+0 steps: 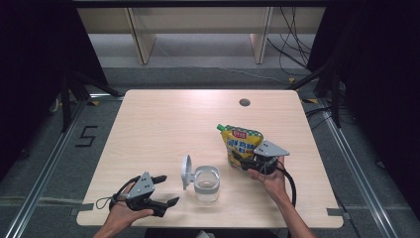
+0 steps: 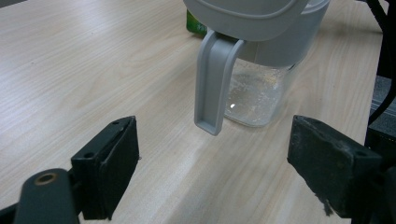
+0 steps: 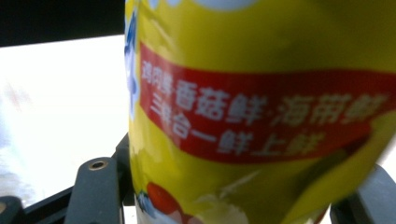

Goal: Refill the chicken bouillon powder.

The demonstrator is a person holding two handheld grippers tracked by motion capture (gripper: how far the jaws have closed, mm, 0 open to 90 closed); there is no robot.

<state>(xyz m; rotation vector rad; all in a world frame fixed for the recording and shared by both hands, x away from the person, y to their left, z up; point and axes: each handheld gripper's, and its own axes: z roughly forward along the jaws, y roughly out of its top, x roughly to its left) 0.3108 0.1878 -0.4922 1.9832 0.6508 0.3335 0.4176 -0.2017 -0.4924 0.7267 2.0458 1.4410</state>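
— While the right tool (image 1: 246, 162) clamps the yellow pouch (image 1: 240, 143) with its red label right of centre on the surface (image 1: 163, 124), what about the left tool (image 1: 166, 191)?
— Jaws spread, facing the clear jar (image 1: 206, 183), grey lid (image 1: 186, 171) flipped up.

Clear jar (image 2: 256, 95) with grey flip lid (image 2: 243, 18) on wooden table (image 2: 93, 65), beyond spread left gripper (image 2: 212, 170) fingers (image 2: 112, 163).

A light wooden table (image 1: 163, 124) stands on grey floor (image 1: 44, 148) marked with a black 5 (image 1: 86, 135). Wooden shelving (image 1: 198, 29) lines the far side; black cables (image 1: 292, 44) trail beside dark curtains (image 1: 29, 64).
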